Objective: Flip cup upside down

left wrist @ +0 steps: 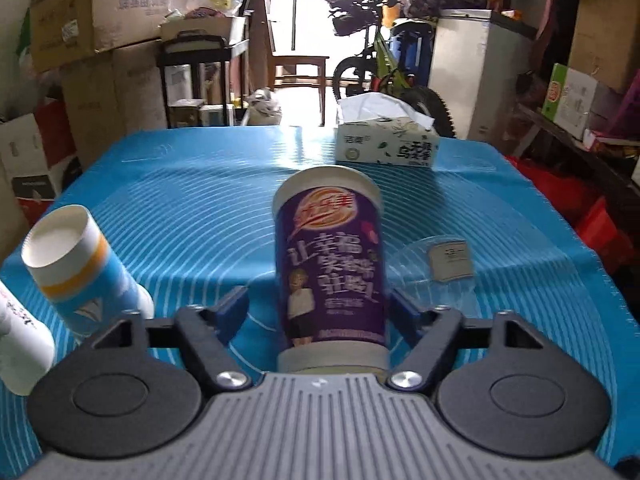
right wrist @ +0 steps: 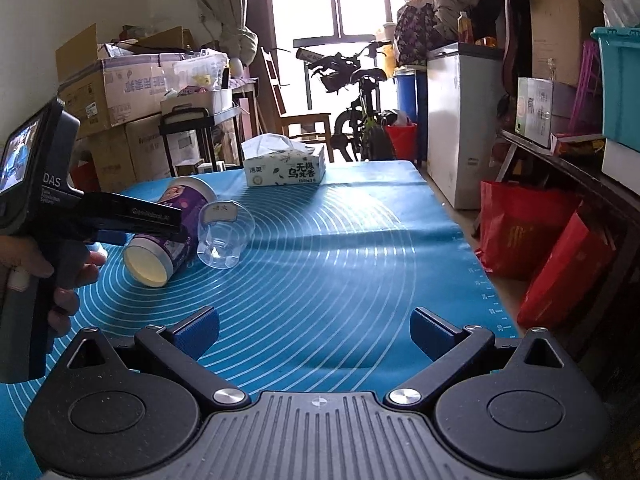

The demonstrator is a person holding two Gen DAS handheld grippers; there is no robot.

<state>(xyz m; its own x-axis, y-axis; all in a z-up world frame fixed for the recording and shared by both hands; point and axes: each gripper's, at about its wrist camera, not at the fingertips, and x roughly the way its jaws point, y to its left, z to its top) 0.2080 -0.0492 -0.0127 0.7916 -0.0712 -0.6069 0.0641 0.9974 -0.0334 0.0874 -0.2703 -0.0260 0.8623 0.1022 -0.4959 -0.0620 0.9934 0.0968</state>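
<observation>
The left gripper [left wrist: 318, 306] has the purple cup [left wrist: 330, 268] between its blue fingers [left wrist: 234, 312], pinching it around the lower body. How tight that pinch is, I can't quite make out, since the cup's bulk hides both contact points. From the right wrist view the cup [right wrist: 168, 232] is tipped over, its pale open mouth facing this way and low, its other end raised. Whether the mouth rim rests on the mat or clears it is hard to tell.

The right gripper [right wrist: 316, 332] hangs above the mat, jaws spread wide with nothing in them. The left gripper's body [right wrist: 48, 208] is cut off at the frame edge, with a hand [right wrist: 60, 276] wrapped round its grip.

A blue mat [right wrist: 360, 248] printed with white rings covers the table. Behind it the room is crowded: cardboard boxes [left wrist: 96, 12], a wooden chair [left wrist: 298, 68], a bicycle [left wrist: 384, 64], and a bright, washed-out window.

Just beside the purple cup a clear glass [right wrist: 224, 236] lies on its side, label up. A tissue box [left wrist: 386, 144] sits at the far edge, a tissue poking out. At the left, a blue and white cup [left wrist: 80, 272] leans, seemingly hollow, and a white object [left wrist: 20, 344] is cut off by the frame.
</observation>
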